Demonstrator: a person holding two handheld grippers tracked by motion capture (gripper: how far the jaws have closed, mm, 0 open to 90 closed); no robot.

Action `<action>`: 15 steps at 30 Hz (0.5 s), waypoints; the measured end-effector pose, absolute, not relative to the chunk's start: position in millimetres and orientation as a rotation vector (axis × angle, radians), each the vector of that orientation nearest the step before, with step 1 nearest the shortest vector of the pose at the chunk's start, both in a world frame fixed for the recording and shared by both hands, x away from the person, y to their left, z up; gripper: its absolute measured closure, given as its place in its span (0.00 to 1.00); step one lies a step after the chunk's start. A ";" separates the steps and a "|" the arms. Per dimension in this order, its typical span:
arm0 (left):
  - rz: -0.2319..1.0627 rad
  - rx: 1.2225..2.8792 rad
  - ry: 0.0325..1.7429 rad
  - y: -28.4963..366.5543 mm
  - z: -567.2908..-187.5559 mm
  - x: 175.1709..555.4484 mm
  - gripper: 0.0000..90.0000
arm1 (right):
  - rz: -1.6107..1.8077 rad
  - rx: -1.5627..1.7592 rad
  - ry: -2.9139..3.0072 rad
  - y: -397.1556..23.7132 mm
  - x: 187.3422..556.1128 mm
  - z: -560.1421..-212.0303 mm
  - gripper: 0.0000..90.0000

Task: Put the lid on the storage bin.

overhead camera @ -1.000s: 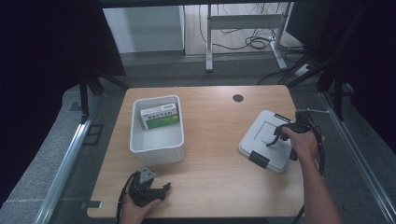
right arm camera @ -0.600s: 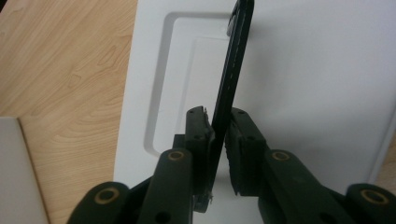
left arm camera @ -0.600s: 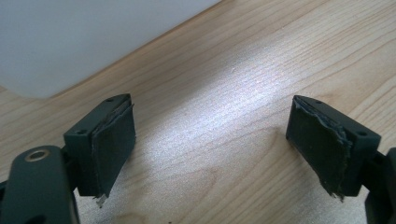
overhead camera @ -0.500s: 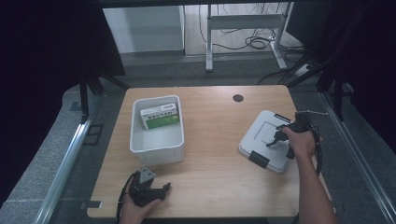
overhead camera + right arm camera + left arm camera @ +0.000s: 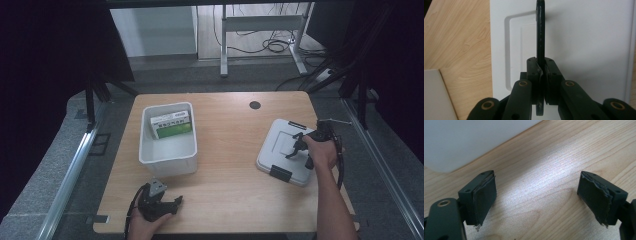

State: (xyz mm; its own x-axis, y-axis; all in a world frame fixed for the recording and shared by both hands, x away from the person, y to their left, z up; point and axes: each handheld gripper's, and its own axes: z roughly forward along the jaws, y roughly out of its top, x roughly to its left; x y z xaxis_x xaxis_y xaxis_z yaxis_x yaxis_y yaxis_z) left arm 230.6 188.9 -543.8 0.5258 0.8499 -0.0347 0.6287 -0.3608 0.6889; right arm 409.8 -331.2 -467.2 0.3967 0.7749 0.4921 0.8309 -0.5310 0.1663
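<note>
A white lid (image 5: 280, 152) with a black handle (image 5: 540, 32) lies flat on the table's right side. My right gripper (image 5: 296, 146) reaches over it from the right. Its jaws have just been closing and now pinch the upright handle (image 5: 291, 145) between the pads, as the right gripper view shows at the right gripper (image 5: 542, 75). A white bin (image 5: 168, 162) stands left of centre with a green and white box (image 5: 171, 124) inside. My left gripper (image 5: 176, 202) rests on the table in front of the bin, open, with only bare wood between its pads (image 5: 485, 195).
A small black round mark (image 5: 255, 105) sits on the table's far edge. The bin's white wall (image 5: 461, 142) rises just beyond the left gripper. Bare wood lies between bin and lid. Dark floor, rails and cables surround the table.
The right gripper's jaws have drawn together on the lid's handle. Neither hand has shifted, and bin, box and lid lie where they were.
</note>
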 end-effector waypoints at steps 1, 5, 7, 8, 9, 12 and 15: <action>0.435 2.111 1.196 188.8 -543.7 230.5 0.17 | -0.803 -2.535 -1.462 -330.9 409.8 -466.9 0.94; 0.435 2.112 1.194 188.9 -543.7 230.5 0.17 | -0.812 -2.530 -1.455 -328.9 409.7 -462.0 0.94; 0.435 2.112 1.194 188.9 -543.7 230.5 0.17 | -0.816 -2.525 -1.455 -328.6 409.5 -459.3 0.94; 0.435 2.112 1.194 188.9 -543.7 230.5 0.17 | -0.816 -2.525 -1.455 -328.6 409.5 -459.3 0.94; 0.435 2.112 1.194 188.9 -543.7 230.5 0.17 | -0.840 -2.520 -1.455 -329.0 408.5 -455.8 0.94; 0.434 2.112 1.193 188.9 -543.7 230.5 0.17 | -0.859 -2.510 -1.460 -329.5 406.6 -453.2 0.94; 0.434 2.113 1.192 188.9 -543.7 230.5 0.17 | -0.859 -2.496 -1.478 -329.6 405.1 -450.2 0.94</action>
State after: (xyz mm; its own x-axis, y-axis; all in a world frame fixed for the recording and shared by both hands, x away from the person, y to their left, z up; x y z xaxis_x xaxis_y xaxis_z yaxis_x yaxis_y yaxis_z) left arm 230.5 188.9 -543.7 0.5284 0.8483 -0.0345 0.6275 -0.3629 0.6889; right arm 405.1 -329.6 -450.2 0.3635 0.7704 0.5237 0.8362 -0.5176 0.1810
